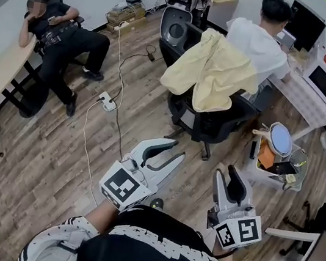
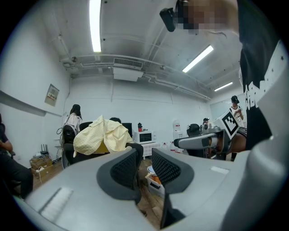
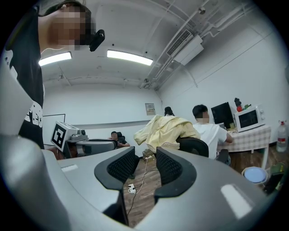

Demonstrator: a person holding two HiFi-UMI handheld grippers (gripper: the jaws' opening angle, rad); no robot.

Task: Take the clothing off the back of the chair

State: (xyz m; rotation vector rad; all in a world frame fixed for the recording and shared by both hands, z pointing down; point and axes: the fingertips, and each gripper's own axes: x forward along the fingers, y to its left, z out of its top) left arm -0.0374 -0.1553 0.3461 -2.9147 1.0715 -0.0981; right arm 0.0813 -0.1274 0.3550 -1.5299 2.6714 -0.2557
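Office room, wood floor [image 1: 47, 157], white walls. The yellow garment [image 1: 213, 70] hangs over the back of a black office chair [image 1: 213, 126] mid-room, on the far side from you. Both grippers are well short of it.

Left gripper [image 1: 174, 148]: jaws parted, nothing between them. Right gripper [image 1: 228, 172]: likewise parted and empty.

Step in hand, as judged: the approach. Walk in with the grippers level and mind the power strip [image 1: 107, 101] on the floor to your left. Take a fold near the top of the chair back with each gripper, one on each side, and close firmly. Lift up before pulling toward you, so the cloth clears the backrest instead of dragging the chair. A person in a white shirt [image 1: 261, 44] sits just beyond, so keep clear.
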